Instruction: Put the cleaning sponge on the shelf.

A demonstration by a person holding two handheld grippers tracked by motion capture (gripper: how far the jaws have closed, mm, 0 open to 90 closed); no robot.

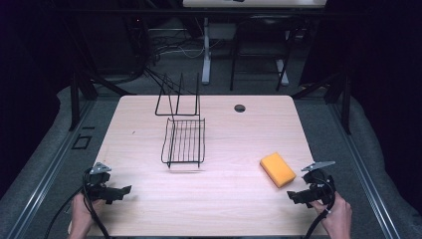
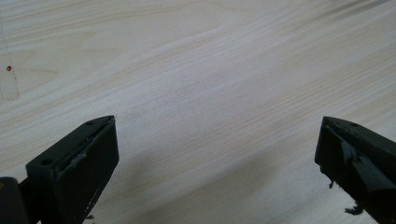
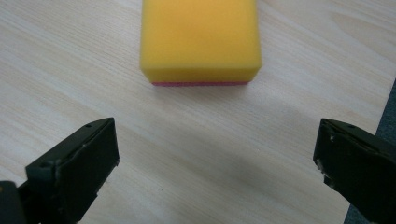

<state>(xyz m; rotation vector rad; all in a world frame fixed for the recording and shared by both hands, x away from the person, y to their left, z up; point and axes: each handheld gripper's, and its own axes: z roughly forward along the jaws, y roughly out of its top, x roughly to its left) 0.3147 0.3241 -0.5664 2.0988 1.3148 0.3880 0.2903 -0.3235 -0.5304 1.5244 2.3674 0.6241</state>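
A: Where's the sponge (image 3: pixel 200 39) from the right gripper (image 3: pixel 217 154)?

B: Straight ahead of it, just beyond the jaws, lying flat on the surface (image 3: pixel 261 154) with its short end facing the gripper. The jaws stand wide with nothing between them. From the high view the right gripper (image 1: pixel 302 197) sits near the sponge (image 1: pixel 277 169), not touching.

A: And the other one?

B: The left gripper (image 2: pixel 217 156) is wide too, with bare wood ahead of it. It rests well away from the sponge, with the wire rack (image 1: pixel 184 142) off ahead of it and toward the middle.

A: How do you reckon the sponge will handle?

B: Light and soft, I'd judge. The yellow foam should squash under the pads, and there's a thin dark red layer underneath that looks like a scouring side, probably firmer. It isn't fragile, and foam is unlikely to slip.

A: So where to grab it?

B: Across the two long sides, about mid-length, with the jaws low enough to catch the firmer bottom layer. It looks narrower than the jaw gap, so it should fit. Squeeze gently, since too much pressure just buckles it.
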